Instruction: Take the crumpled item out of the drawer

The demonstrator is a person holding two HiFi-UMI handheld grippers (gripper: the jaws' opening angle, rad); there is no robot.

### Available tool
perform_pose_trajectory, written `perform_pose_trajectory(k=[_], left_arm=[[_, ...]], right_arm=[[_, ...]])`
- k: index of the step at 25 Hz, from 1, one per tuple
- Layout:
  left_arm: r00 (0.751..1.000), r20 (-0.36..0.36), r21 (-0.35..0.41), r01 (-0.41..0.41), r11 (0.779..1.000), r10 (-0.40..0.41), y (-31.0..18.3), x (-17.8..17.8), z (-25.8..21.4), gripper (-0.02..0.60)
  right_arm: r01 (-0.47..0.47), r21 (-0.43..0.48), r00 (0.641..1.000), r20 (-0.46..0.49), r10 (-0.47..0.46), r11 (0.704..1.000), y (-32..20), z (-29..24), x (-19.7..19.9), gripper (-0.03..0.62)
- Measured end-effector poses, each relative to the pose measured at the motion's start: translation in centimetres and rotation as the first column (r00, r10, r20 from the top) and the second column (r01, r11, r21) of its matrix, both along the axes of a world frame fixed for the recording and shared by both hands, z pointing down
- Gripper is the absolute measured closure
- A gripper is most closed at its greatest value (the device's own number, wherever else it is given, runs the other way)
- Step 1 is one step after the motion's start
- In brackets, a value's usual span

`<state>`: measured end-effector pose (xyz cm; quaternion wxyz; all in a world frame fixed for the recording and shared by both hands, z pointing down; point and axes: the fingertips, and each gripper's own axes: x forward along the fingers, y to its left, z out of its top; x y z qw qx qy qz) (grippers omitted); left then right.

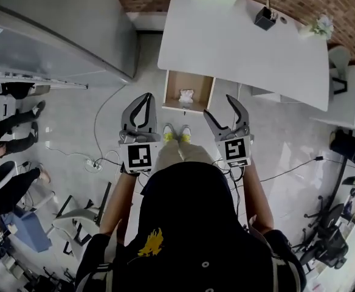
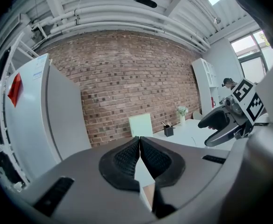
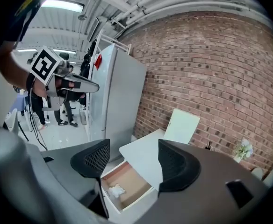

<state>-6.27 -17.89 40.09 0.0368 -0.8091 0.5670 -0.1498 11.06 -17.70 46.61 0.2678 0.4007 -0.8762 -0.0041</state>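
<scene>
A small wooden drawer (image 1: 172,87) stands pulled out from under the white table (image 1: 238,47). A crumpled white item (image 1: 186,96) lies inside it, also seen in the right gripper view as the crumpled item (image 3: 116,190) on the floor of the drawer (image 3: 134,181). My left gripper (image 1: 146,97) hovers left of the drawer front with its jaws shut and empty; its tips (image 2: 139,138) meet. My right gripper (image 1: 220,108) hovers right of the drawer, open, with nothing between its pads (image 3: 93,160). Both are above and short of the drawer.
A black pen holder (image 1: 265,18) and a flower vase (image 1: 321,26) sit on the table's far side. A tall grey cabinet (image 1: 68,29) stands at left. Cables and a power strip (image 1: 93,163) lie on the floor. People stand at far left; office chairs (image 1: 332,242) at right.
</scene>
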Motion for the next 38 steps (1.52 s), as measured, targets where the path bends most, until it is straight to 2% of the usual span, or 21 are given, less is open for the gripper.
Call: perform_pose_trajectory(k=[3, 6, 12, 18, 24, 26, 29, 34, 38], left_arm=[[0.999, -0.033, 0.003, 0.002, 1.000, -0.002, -0.6, -0.1, 0.3, 0.563], [0.998, -0.070, -0.001, 0.010, 1.000, -0.010, -1.3, -0.3, 1.1, 0.563], [0.999, -0.042, -0.038, -0.024, 0.999, 0.023, -3.8, -0.9, 5.4, 0.563], [0.995, -0.103, -0.083, -0.010, 0.996, 0.001, -6.8, -1.4, 12.8, 0.563], [0.986, -0.156, -0.152, 0.029, 0.988, -0.053, -8.8, -1.6, 21.1, 0.563], [0.989, -0.140, -0.198, 0.017, 0.980, -0.045, -8.7, -1.7, 24.7, 0.563], [0.991, -0.123, -0.255, 0.013, 0.967, -0.046, -8.3, -1.8, 29.3, 0.563], [0.985, -0.148, -0.283, 0.045, 0.958, -0.090, -7.4, -1.6, 32.6, 0.563], [0.976, -0.173, -0.307, 0.074, 0.949, -0.132, -6.3, -2.0, 34.1, 0.563]], right_arm=[[-0.039, -0.024, 0.999, 0.021, 0.039, 0.999, -0.9, 1.5, 0.2, 0.310], [-0.054, -0.072, 0.998, 0.023, 0.055, 0.996, -1.9, 4.3, -0.2, 0.312], [-0.049, -0.216, 0.999, -0.025, 0.045, 0.975, -4.7, 14.6, -1.8, 0.312], [-0.053, -0.387, 0.997, -0.079, 0.024, 0.920, -6.9, 27.4, -4.0, 0.312], [-0.019, -0.477, 0.983, -0.169, -0.070, 0.879, -8.4, 38.4, -5.7, 0.312], [-0.024, -0.510, 0.979, -0.187, -0.084, 0.860, -8.9, 42.2, -5.7, 0.318], [-0.024, -0.577, 0.968, -0.217, -0.125, 0.816, -8.9, 48.0, -5.7, 0.327], [-0.003, -0.645, 0.921, -0.300, -0.250, 0.764, -7.6, 55.2, -5.2, 0.345], [-0.014, -0.661, 0.901, -0.334, -0.277, 0.750, -7.6, 58.1, -5.6, 0.367]])
